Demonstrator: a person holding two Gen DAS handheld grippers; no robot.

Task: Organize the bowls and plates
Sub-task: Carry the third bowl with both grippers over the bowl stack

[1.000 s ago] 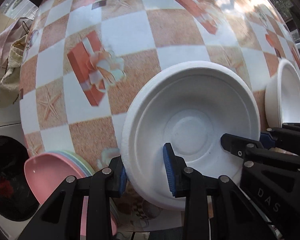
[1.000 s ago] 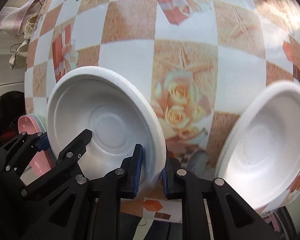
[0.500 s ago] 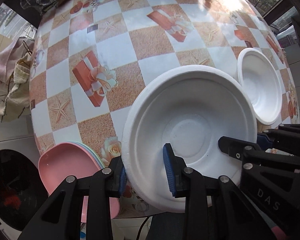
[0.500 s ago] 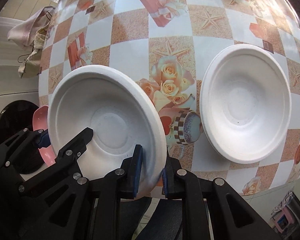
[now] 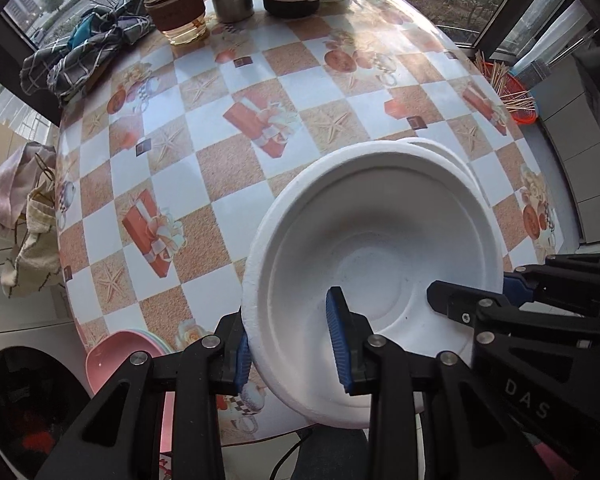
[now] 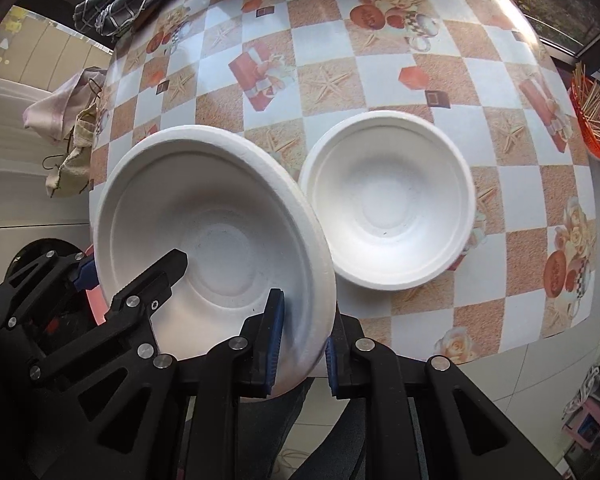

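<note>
A white foam bowl point(image 5: 380, 256) hangs tilted above the checked table point(image 5: 228, 160), held at two sides. My left gripper point(image 5: 290, 344) is shut on its left rim, one pad inside and one outside. My right gripper point(image 6: 302, 346) is shut on the right rim of the same bowl point(image 6: 204, 232). Each view also shows the other gripper: the right gripper point(image 5: 500, 296) at the right edge and the left gripper point(image 6: 128, 268) at the lower left. A second white bowl point(image 6: 388, 200) rests on the table just right of the held one. In the left wrist view only the second bowl's rim point(image 5: 456, 156) shows behind the held bowl.
A stack of pink and pastel plates point(image 5: 116, 356) sits at the table's near left edge. A glass cup point(image 5: 178, 12), a flask and mugs line the far edge beside a checked cloth point(image 5: 76, 56). A red basket of sticks point(image 6: 592, 120) stands off the right side.
Both grippers have risen with the white bowl, so the table looks farther away. The second bowl now sits closer to the held bowl and is partly hidden in the left wrist view.
</note>
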